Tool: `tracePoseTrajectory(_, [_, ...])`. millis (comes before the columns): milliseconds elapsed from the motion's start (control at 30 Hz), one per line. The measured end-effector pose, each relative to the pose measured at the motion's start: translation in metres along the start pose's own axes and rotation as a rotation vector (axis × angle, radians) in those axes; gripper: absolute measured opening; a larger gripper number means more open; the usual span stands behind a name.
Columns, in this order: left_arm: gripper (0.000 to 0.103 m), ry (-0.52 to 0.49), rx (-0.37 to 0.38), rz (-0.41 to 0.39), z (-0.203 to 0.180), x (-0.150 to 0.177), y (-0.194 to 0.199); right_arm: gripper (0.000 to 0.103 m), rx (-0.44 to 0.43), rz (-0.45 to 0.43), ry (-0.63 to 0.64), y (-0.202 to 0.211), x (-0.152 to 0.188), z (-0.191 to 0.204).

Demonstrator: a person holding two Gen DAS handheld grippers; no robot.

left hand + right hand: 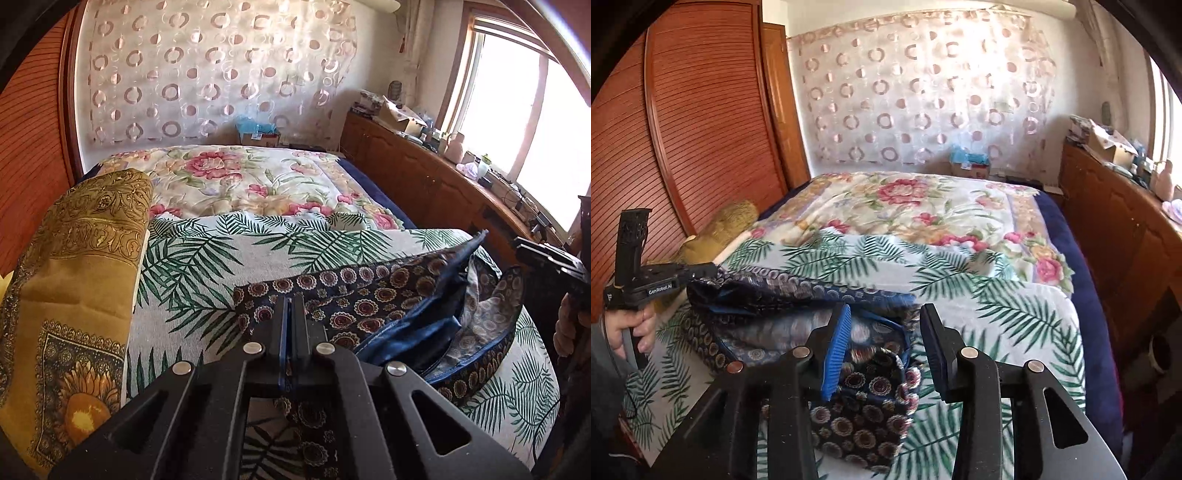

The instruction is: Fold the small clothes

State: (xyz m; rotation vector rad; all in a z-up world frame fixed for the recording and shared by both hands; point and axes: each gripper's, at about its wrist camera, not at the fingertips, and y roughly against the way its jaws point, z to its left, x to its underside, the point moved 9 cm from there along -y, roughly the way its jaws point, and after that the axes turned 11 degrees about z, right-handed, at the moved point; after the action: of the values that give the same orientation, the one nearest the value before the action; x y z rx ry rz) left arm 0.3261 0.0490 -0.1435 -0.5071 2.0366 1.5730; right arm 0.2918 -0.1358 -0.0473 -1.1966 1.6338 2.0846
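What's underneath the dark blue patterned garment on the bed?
The dark blue medallion-print garment lies on a white palm-leaf print cloth, which shows all around it. Whatever sits directly beneath the garment's folds is covered.

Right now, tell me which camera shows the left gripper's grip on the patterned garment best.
The left wrist view: the left gripper is shut on the patterned garment at its edge, seen close. The right wrist view shows that gripper small and side-on, at the garment's far corner.

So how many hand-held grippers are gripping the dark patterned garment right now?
1. The left hand-held gripper is shut on the dark patterned garment at its left edge. The right hand-held gripper stands open above the garment's right part, pads clear of the cloth.
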Motion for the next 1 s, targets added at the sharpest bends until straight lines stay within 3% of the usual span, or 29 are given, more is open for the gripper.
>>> tracePoseTrajectory(167, [0.007, -0.011, -0.004, -0.027, -0.001, -0.010, 0.010, 0.041, 0.001, 0.032, 0.034, -0.003, 0.012, 0.004])
tracePoseTrajectory(233, [0.037, -0.023, -0.007, -0.044, -0.002, -0.013, 0.017, 0.041, 0.014, 0.041, 0.044, -0.001, 0.017, 0.004])
tracePoseTrajectory(433, [0.078, -0.071, 0.013, -0.066, -0.006, -0.004, 0.033, 0.041, 0.039, 0.040, 0.030, 0.021, 0.027, -0.008])
tracePoseTrajectory(767, [0.078, -0.083, -0.005, 0.055, 0.002, 0.022, 0.001, 0.041, -0.027, 0.126, 0.087, 0.002, 0.034, 0.018])
tracePoseTrajectory(1000, [0.078, -0.095, -0.029, 0.076, 0.004, 0.006, -0.018, 0.040, -0.084, 0.136, 0.106, -0.018, 0.009, 0.028])
